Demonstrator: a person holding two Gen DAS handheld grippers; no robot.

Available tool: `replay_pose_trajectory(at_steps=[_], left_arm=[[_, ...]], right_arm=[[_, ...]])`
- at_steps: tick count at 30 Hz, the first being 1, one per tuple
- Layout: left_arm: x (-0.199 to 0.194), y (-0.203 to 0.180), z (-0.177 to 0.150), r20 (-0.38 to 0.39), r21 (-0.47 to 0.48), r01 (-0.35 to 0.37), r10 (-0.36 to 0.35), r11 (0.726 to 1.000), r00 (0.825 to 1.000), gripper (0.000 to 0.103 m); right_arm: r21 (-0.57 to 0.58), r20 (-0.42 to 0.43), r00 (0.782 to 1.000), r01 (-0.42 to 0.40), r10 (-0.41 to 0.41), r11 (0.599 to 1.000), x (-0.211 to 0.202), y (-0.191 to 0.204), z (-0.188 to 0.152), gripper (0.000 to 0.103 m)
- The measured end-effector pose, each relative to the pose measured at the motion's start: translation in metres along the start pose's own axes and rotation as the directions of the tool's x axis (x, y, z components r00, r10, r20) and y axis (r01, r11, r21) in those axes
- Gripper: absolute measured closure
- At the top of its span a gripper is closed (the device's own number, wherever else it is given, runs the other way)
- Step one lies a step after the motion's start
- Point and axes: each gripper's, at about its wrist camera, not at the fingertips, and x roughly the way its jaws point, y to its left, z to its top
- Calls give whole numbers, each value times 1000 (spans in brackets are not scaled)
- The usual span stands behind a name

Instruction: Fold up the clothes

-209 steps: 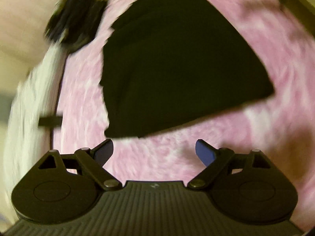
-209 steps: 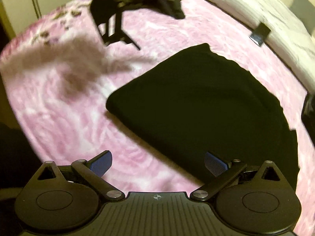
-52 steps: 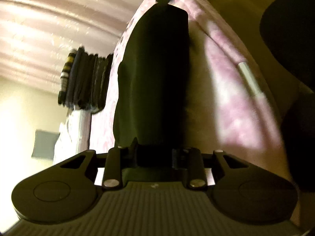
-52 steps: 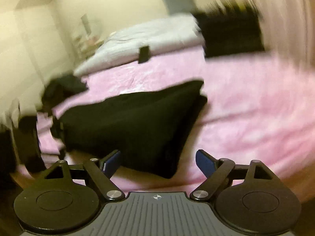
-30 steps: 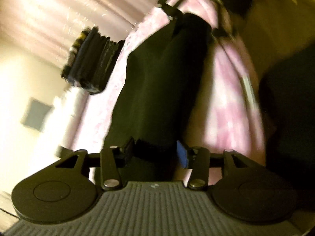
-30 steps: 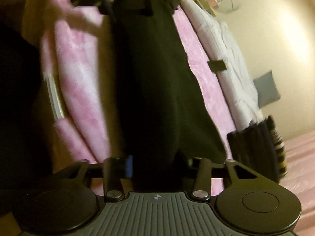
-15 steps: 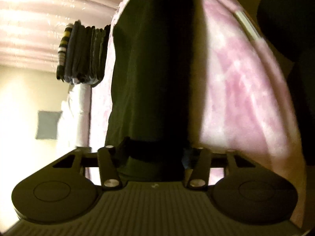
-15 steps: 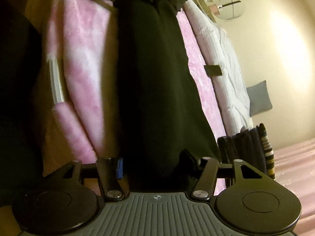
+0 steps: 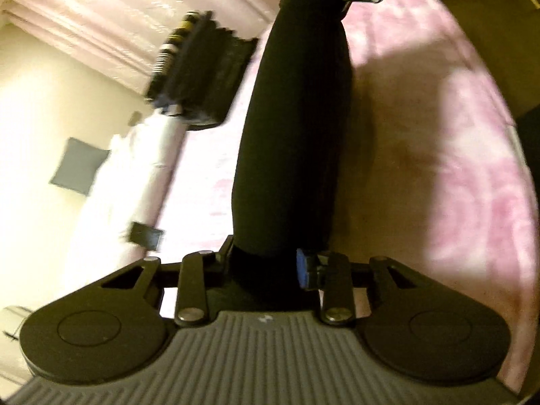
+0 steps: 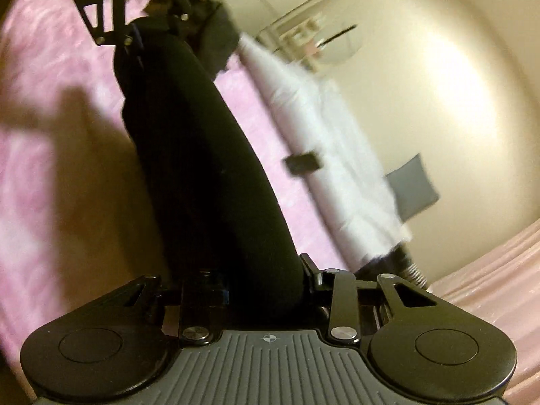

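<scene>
1. A folded black fabric garment point(image 9: 293, 141) is held stretched between the two tools, lifted clear above a pink, mottled plush bedspread point(image 9: 455, 155), on which its shadow is cast.

2. The left gripper point(image 9: 266, 265) is seen pinched onto one end of the garment, a blue-padded fingertip point(image 9: 301, 267) pressed against the cloth; the right gripper point(image 10: 266, 290) is clamped likewise onto the opposite end.

3. The garment's long axis is run straight from one set of tongs to the other: in the left wrist view the right gripper is found at the far top end of the cloth, and in the right wrist view the left gripper is found at the far top likewise. Neither hand is placed nearer the middle of the cloth; each is set at its own end.

4. A stack of dark folded clothes point(image 9: 202, 74) is seen on the bedspread beyond the garment, on the side of a white quilt point(image 9: 111, 202). Through motion blur, its exact distance from the held garment cannot be told.

5. The step in hand is judged to be the carrying of the folded piece, probably toward that stack; the move would turn on the long axis being kept level and taut between both grips.
</scene>
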Motion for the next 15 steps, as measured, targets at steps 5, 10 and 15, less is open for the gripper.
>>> replay_pose_trajectory(at_steps=[5,10,15], left_arm=[[-68,-15,0,-22,57,-141,143,988,989,74],[-100,-128,-15,-88,62,-10,16,998,996,72],[-103,-204,-28,-118,23,19,-16,1000,993,67]], right_arm=[[-2,135,991,-16,16,1000,-44,43,1,67],[-19,66,975,-212,213,977,-62,131,-39,65],[-6,19,978,-207,207,978,-91,166,-51,40]])
